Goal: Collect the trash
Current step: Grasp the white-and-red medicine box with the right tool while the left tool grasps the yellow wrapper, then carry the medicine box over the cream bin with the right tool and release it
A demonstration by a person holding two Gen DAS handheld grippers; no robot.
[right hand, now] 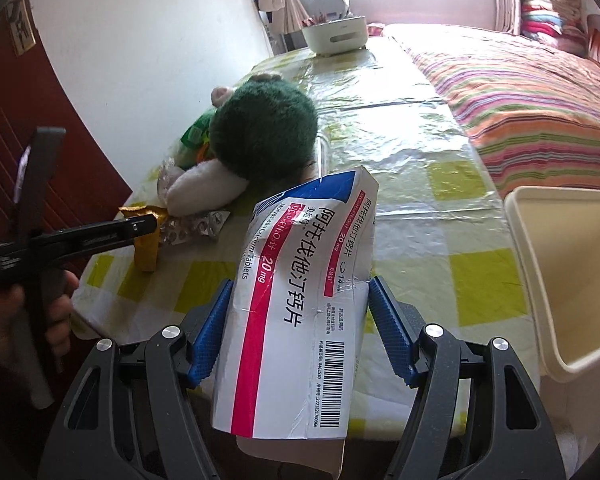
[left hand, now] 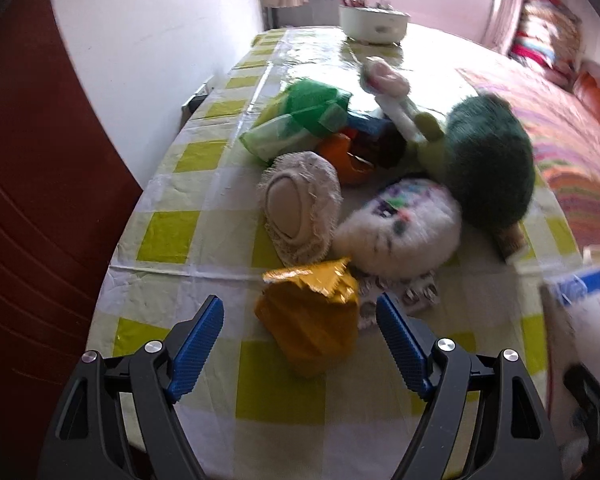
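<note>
The right gripper clamps a flattened medicine box beside the cream bin; release there next. The left gripper, jaws apart, brackets the yellow wrapper; closing follows.

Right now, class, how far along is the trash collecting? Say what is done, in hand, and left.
Done: nothing visibly binned; the cream plastic bin shows no trash inside. In hand: the right gripper clamps a flattened white medicine box. Left: the open left gripper faces a crumpled gold foil wrapper; silver blister packs lie nearby.
</note>
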